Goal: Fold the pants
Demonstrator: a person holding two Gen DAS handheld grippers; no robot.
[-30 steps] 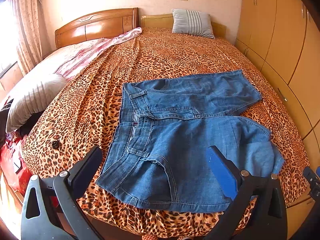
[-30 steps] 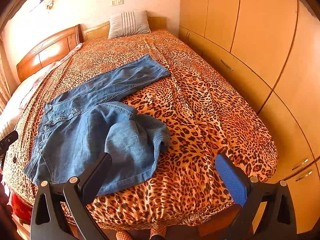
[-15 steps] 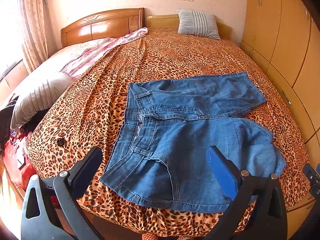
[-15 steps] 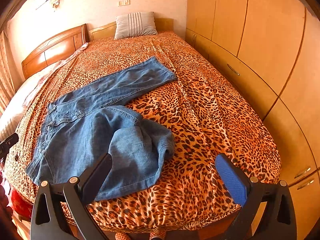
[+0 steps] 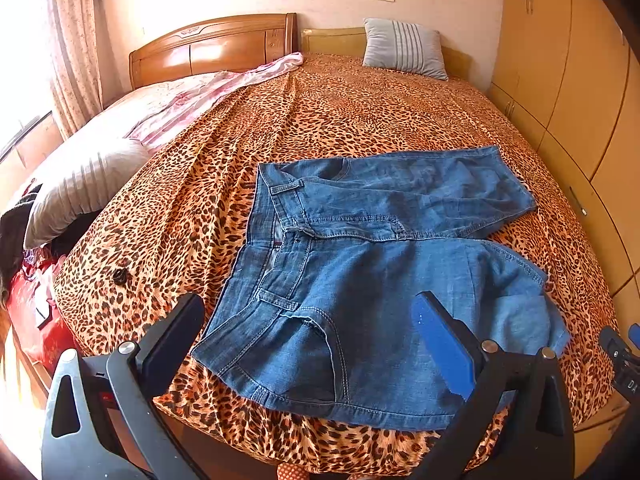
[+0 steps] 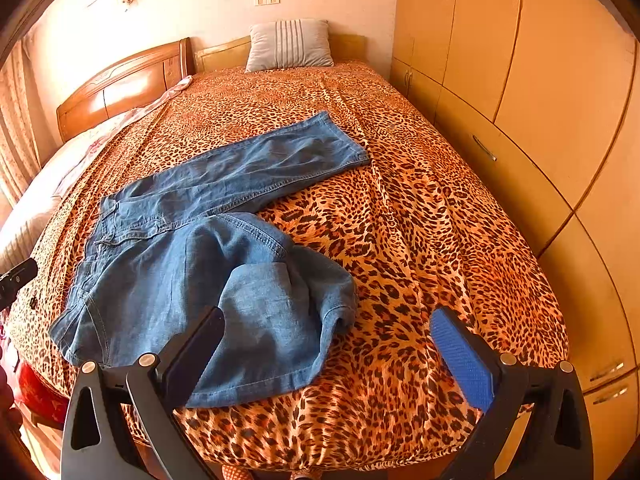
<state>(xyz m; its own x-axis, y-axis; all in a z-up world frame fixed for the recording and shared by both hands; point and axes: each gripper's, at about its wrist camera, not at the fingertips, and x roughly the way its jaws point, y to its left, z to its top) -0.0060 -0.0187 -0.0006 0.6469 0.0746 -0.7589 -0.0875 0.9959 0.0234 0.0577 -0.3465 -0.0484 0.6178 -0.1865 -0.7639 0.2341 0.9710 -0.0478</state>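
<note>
Blue denim pants [image 5: 360, 272] lie on the leopard-print bed [image 5: 320, 120], waistband to the left, far leg stretched flat to the right, near leg crumpled back on itself. They also show in the right wrist view [image 6: 192, 264]. My left gripper [image 5: 308, 320] is open and empty, hovering above the waist and hip near the bed's front edge. My right gripper [image 6: 326, 332] is open and empty, hovering above the crumpled leg end [image 6: 304, 292] and the bare bedspread [image 6: 440, 220].
A striped grey pillow [image 5: 404, 48] leans at the wooden headboard [image 5: 216, 48]. A pink quilt [image 5: 180, 100] and another pillow [image 5: 80, 184] lie at the left. Wardrobe doors [image 6: 540, 80] run close along the right side. A small dark button [image 5: 120, 276] lies on the bedspread.
Both grippers have drawn back and risen slightly, so the bed and pants sit a little lower and farther in view. The pants have not moved. Both grippers stay open.
</note>
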